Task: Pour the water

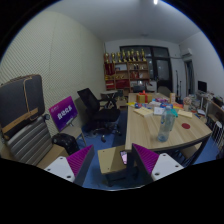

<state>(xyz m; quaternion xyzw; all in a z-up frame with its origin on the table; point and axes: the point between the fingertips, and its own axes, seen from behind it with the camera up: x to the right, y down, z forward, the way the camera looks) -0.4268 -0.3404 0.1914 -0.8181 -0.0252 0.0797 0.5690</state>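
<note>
**Tongs spread, holding nothing, well short of the bottle**

Tongs [107, 160] are up in the air over the floor, fingers apart with a wide gap between the two magenta pads [82, 160]. Nothing is pinched.

Through the gap: a small light-brown wooden stool-like block [112, 165] on the floor, with a dark phone-sized thing [124, 156] just beside its top (can't tell what it is).

Task item: a clear plastic water bottle with a blue cap [166, 124] stands upright on the long light wooden tabletop [145, 128], ahead of the tongs and off to the right of them, well apart from the fingers. Small mixed clutter sits further back on the same tabletop [150, 99], too small to identify.

Surroundings:
- black office chair [95, 105] just beside the tabletop's left edge
- purple sign with white lettering [65, 112] to the left, near a grey cabinet-like unit [22, 105]
- wooden shelving with red and orange items [127, 68] against the far wall
- white wall [50, 55] on the left
</note>
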